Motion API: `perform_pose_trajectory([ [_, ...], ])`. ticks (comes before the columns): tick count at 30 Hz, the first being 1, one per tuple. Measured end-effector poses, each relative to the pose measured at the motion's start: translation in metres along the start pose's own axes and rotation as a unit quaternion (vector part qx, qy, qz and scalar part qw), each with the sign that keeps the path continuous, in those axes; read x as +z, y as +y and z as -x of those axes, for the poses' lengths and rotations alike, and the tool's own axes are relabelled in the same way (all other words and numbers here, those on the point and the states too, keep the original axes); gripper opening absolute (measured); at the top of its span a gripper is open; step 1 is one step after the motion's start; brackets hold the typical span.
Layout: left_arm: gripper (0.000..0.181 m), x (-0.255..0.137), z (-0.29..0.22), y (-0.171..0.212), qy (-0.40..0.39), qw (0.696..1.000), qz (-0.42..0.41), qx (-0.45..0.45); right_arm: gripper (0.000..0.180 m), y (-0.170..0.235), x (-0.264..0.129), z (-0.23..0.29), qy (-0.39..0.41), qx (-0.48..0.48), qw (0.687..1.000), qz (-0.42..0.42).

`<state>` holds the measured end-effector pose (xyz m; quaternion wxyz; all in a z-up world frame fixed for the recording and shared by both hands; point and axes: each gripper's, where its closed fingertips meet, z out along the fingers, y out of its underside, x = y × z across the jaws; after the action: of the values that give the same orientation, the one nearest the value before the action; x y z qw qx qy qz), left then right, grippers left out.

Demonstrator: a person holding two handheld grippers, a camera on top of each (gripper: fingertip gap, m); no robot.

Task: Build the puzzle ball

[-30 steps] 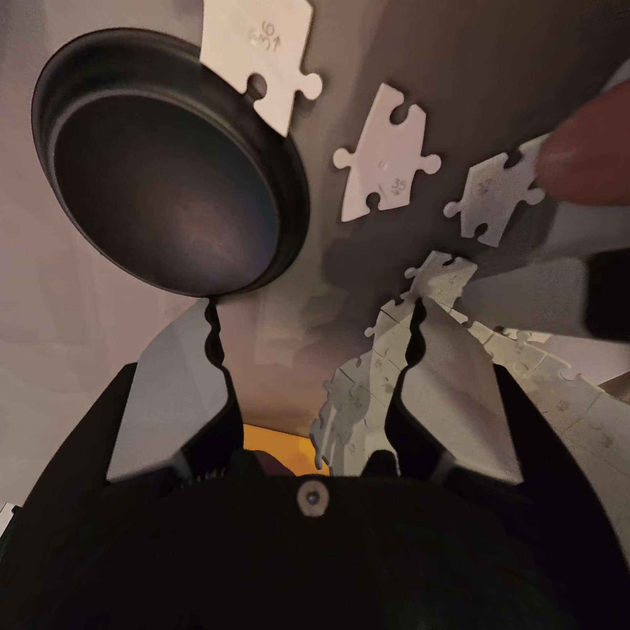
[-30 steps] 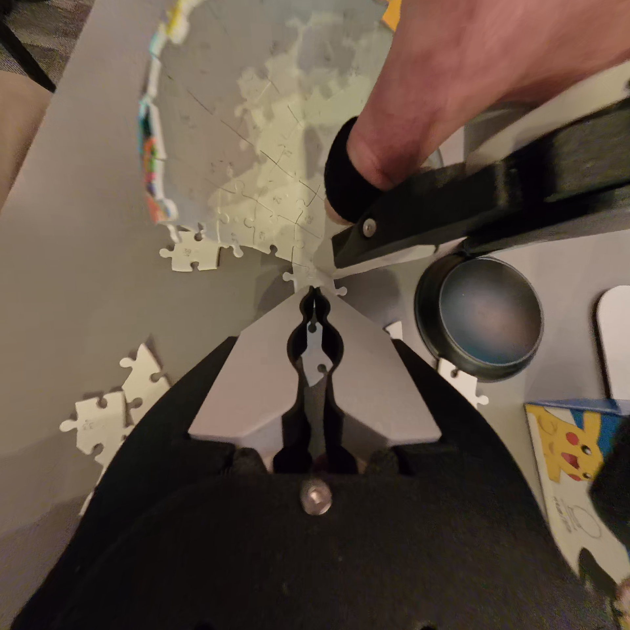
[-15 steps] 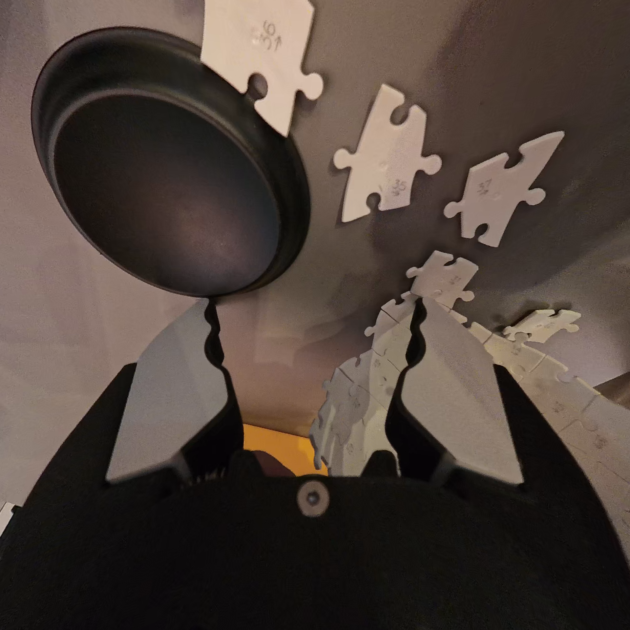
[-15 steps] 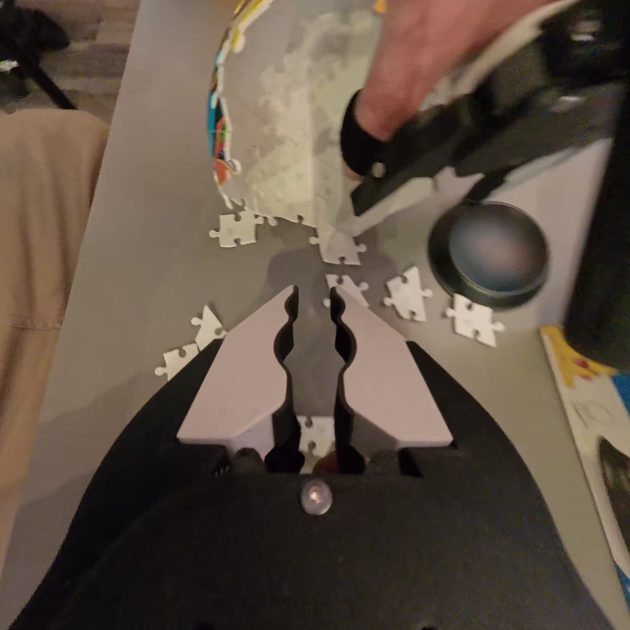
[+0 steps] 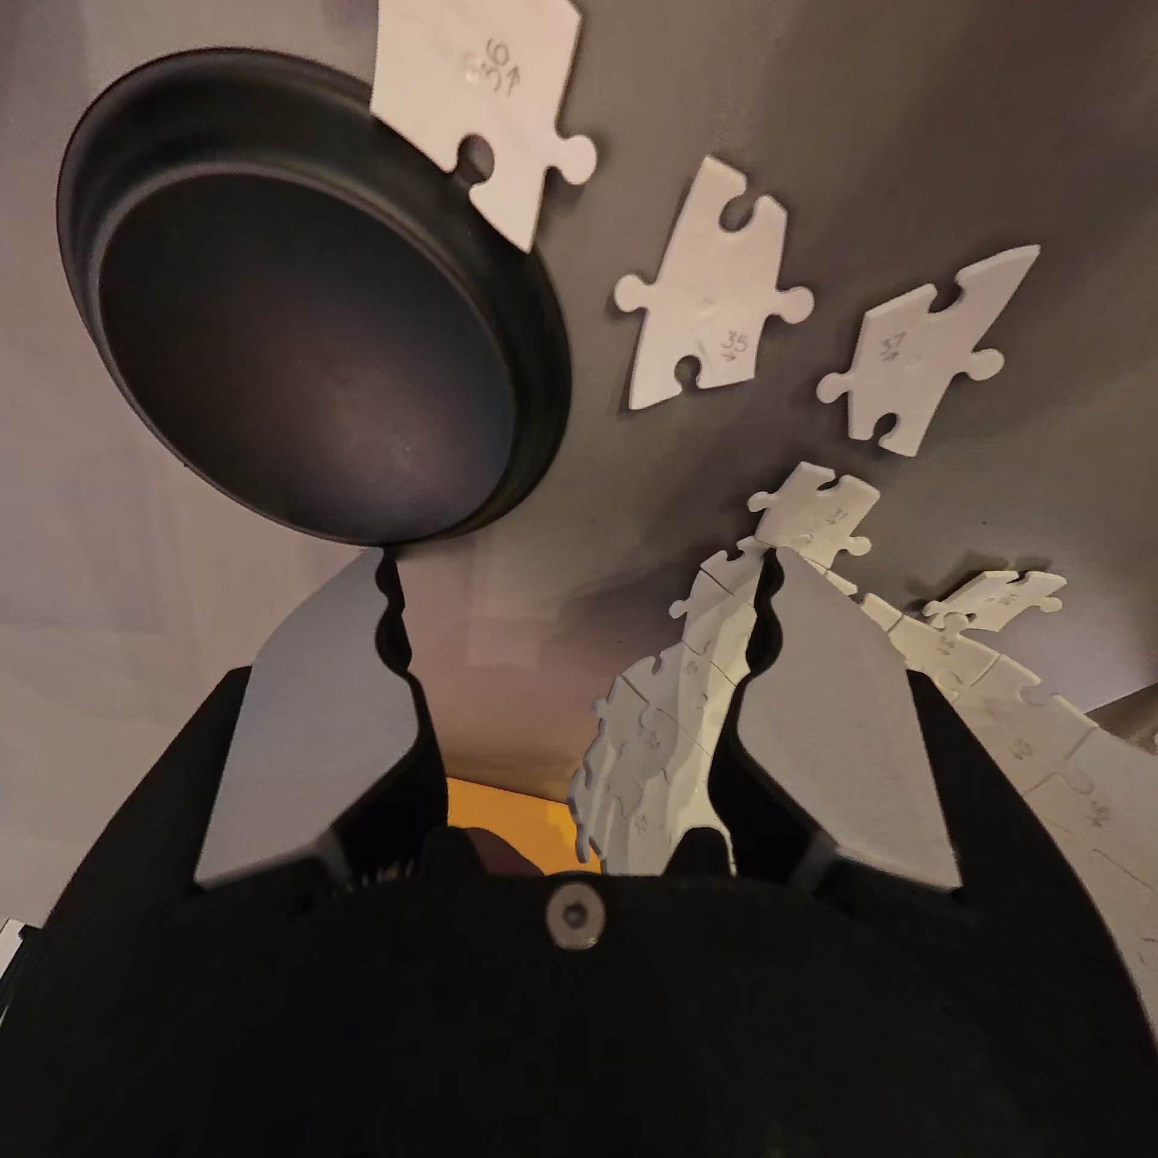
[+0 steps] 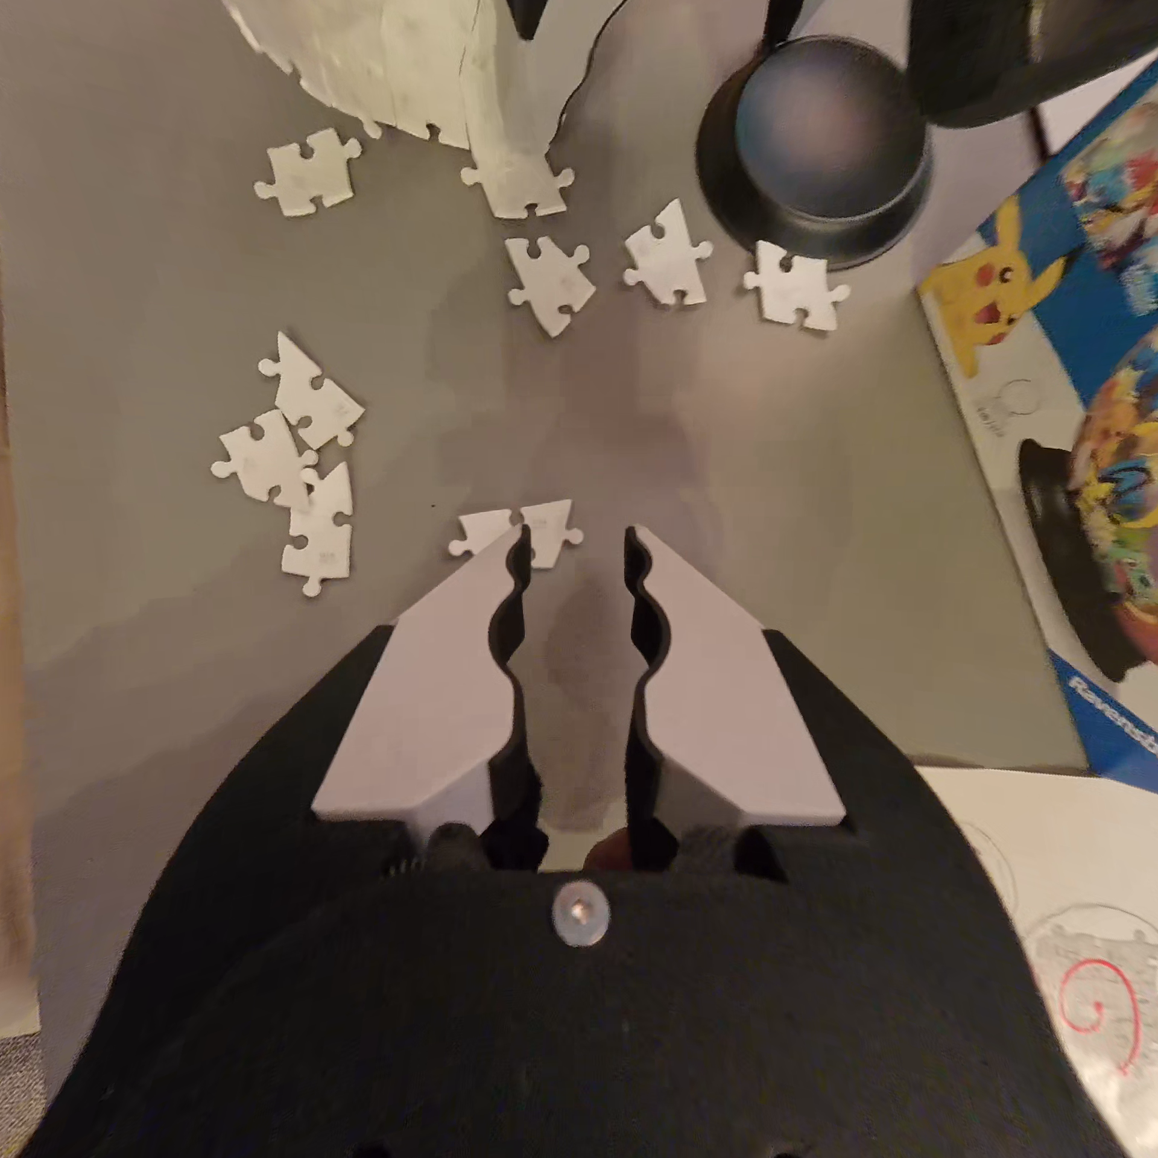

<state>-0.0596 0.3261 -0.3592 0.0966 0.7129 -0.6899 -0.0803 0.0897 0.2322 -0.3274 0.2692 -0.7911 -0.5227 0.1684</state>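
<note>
The half-built puzzle ball, a white curved shell (image 5: 677,720), lies against the right finger of my left gripper (image 5: 576,561), whose jaws stand wide open. A freshly joined piece (image 5: 814,514) sticks out at the shell's edge, just beyond that fingertip. In the right wrist view the shell (image 6: 401,62) is at the top. My right gripper (image 6: 576,532) is open and empty, low over the grey table (image 6: 783,564). Two white pieces (image 6: 548,529) lie side by side just past its left fingertip.
A round black stand (image 5: 301,313) (image 6: 814,144) sits beside the shell. Loose white pieces lie around it (image 5: 708,294) (image 6: 551,285), with a small cluster at the left (image 6: 294,451). The colourful puzzle box (image 6: 1065,313) and a white sheet (image 6: 1034,877) lie at the right. My hands' fingertips stand some 20 centimetres from each other.
My right gripper let go of the piece it held at the shell's edge, opened and pulled back over the loose pieces. The left gripper has not moved. The fingertip left the left view.
</note>
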Motion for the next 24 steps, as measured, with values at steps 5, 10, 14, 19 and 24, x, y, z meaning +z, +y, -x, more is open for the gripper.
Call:
perform_pose_trajectory([
  [5, 0.106, 0.0, 0.0, 0.0, 0.0, 1.0, -0.003, -0.002, 0.031, 0.001, 0.013, 0.007, -0.017, -0.01, 1.0, 0.02],
  [10, 0.106, 0.0, 0.0, 0.0, 0.0, 1.0, -0.008, -0.002, 0.025, 0.003, 0.023, 0.014, -0.026, -0.014, 0.999, 0.03],
  [14, 0.106, 0.0, 0.0, 0.0, 0.0, 1.0, -0.008, -0.002, 0.015, 0.001, 0.026, 0.014, -0.023, -0.006, 0.999, 0.027],
  [19, 0.106, 0.0, 0.0, 0.0, 0.0, 1.0, -0.011, -0.002, 0.014, -0.006, 0.031, 0.017, -0.029, 0.01, 0.999, 0.019],
  [24, 0.106, 0.0, 0.0, 0.0, 0.0, 1.0, -0.01, -0.002, 0.014, -0.02, 0.042, 0.018, -0.026, 0.023, 0.999, 0.005],
])
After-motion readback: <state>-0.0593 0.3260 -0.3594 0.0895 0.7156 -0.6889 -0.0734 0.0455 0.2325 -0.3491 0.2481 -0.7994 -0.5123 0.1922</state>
